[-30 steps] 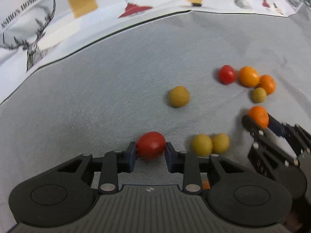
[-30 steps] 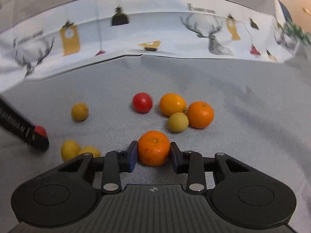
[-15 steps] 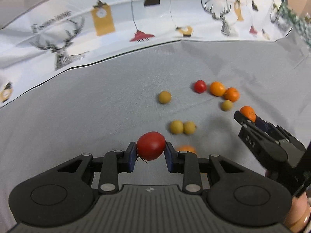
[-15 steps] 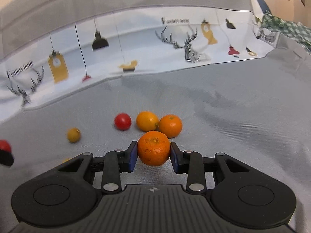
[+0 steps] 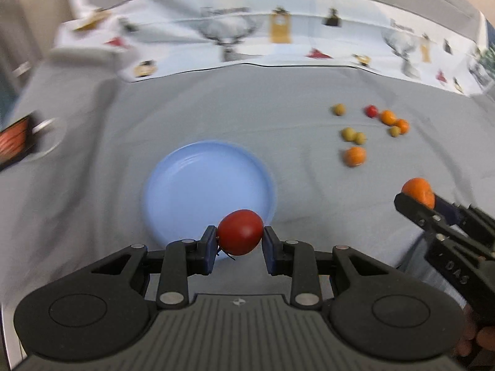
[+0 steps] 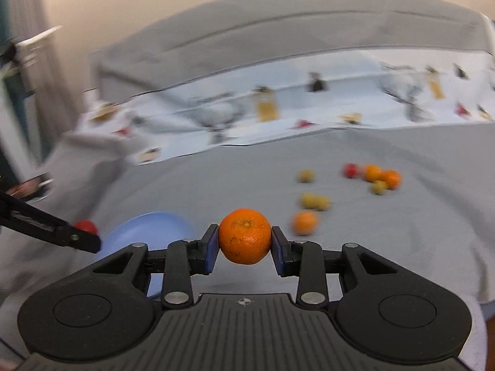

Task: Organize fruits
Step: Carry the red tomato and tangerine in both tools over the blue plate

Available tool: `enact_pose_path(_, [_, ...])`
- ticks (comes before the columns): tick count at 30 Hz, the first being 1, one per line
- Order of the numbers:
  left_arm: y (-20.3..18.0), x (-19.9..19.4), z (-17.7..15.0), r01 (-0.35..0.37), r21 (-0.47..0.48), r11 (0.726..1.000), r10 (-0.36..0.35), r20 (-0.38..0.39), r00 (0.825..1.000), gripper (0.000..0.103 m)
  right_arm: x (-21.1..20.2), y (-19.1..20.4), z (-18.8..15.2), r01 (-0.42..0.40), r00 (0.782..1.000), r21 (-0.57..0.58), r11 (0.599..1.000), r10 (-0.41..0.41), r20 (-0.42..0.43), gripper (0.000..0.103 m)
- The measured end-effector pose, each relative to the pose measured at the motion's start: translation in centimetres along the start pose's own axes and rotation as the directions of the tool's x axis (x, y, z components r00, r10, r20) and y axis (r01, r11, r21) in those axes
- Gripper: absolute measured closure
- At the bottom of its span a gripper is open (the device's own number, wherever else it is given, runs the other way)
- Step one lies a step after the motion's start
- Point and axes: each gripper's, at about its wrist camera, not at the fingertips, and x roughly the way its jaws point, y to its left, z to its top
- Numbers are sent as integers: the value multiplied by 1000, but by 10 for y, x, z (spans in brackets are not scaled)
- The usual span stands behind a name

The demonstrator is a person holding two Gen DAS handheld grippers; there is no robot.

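While left tongs (image 5: pixel 238 241) pinch a tomato (image 5: pixel 240 232), right tongs (image 6: pixel 244 244) clamp an orange (image 6: pixel 245 235).

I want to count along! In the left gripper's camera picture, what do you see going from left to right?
Blue plate → red tomato in the left gripper → loose fruits on the grey cloth → orange in the right gripper.

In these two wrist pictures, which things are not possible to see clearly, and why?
- Small yellow-green fruits, left wrist view: too small and blurred to name.
- Dark object with orange stripes, left wrist view: cut by the left edge, blurred.
- Blue plate, right wrist view: near part hidden behind the right gripper.
- Red tomato, right wrist view: partly hidden by the left gripper.
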Motion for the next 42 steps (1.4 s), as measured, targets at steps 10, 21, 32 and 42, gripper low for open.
enact_pose_path(10, [54,-47,-71,13,-141,990,-1,84,996,69,-38,92,-13,-149,988,-192,970,140,-57,66])
enact_pose_path(21, [61,-63,-85,74,-156,985,-52,144,988,69,-55,109,-13,-90,996,-250,964,82,-40,66])
enact_pose_path(32, [74,-55,-84,98,-186,978,-73,133,988,69,-49,119,-13,-86,996,-300,950,72,-57,66])
enact_pose_path(42, [81,-39,-78,98,-201,975,-77,108,991,69,-37,118,-14,-82,994,-296,952,57,-92,66])
